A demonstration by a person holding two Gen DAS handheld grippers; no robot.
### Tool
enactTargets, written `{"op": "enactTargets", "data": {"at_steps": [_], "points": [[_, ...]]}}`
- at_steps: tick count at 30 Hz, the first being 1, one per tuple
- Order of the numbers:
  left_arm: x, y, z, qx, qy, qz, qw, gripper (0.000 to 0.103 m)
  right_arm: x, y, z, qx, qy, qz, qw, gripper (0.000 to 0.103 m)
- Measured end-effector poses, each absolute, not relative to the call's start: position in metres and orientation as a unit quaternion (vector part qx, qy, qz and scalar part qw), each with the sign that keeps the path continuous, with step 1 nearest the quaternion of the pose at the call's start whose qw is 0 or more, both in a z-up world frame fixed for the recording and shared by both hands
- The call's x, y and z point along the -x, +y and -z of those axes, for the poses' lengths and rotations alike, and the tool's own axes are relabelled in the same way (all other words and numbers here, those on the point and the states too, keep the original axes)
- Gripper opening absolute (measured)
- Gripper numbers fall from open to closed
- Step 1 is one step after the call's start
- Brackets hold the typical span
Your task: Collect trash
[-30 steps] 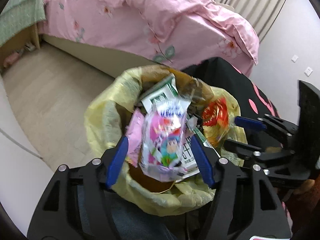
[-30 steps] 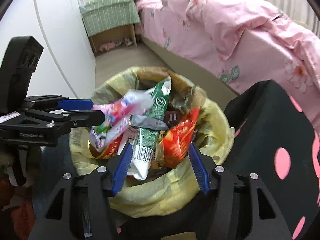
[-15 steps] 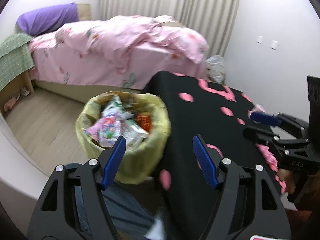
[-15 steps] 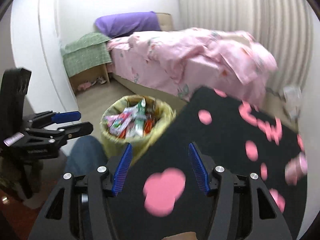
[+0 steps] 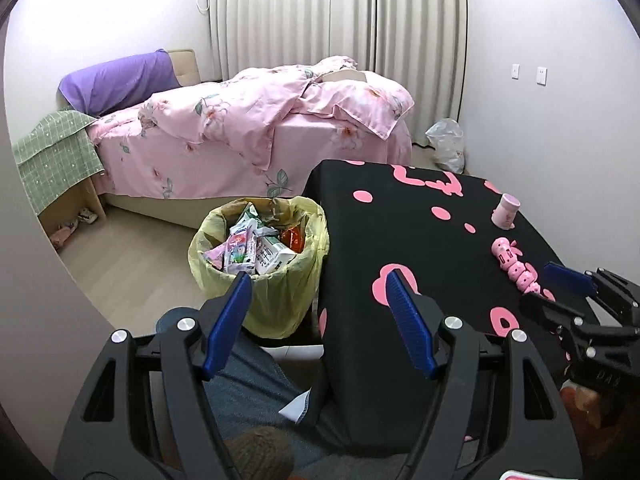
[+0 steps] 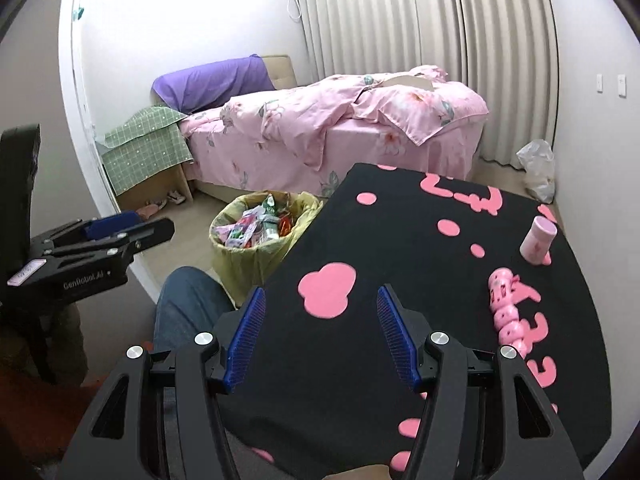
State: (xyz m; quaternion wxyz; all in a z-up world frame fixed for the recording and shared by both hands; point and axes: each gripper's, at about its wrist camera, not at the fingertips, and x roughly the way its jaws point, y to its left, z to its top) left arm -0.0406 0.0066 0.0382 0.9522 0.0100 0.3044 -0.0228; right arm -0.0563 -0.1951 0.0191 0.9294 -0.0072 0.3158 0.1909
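Left wrist view is showing your left gripper (image 5: pixel 320 300) spread and empty, your right gripper (image 6: pixel 318 328) likewise gaping over the black table (image 6: pixel 400 240). Trash is sitting heaped in the yellow-lined bin (image 5: pixel 260 240) beside it. I'd judge that overfull pile is risking spillage if you're adding more.

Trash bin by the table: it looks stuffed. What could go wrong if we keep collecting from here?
The trash bin is heaped above its rim, so another piece may slide off onto the floor. The pink cup stands near the edge of the table; a reaching right gripper could knock it off. Both the right and the left gripper are open and empty.
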Motion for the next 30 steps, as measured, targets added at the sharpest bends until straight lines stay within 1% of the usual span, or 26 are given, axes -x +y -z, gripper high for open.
{"op": "enactTargets", "data": {"at_steps": [7,30], "points": [[0.0457,0.0025,-0.0388,-0.025,0.308,0.023,0.951,0.066,0.0615,-0.2,-0.0243,0.01,0.305,-0.175,0.936,0.055],[0.0422,0.0064,-0.0354,-0.026,0.32,0.029,0.947,0.066,0.0609,-0.2007,-0.0243,0.01,0.307,-0.176,0.935,0.055]]}}
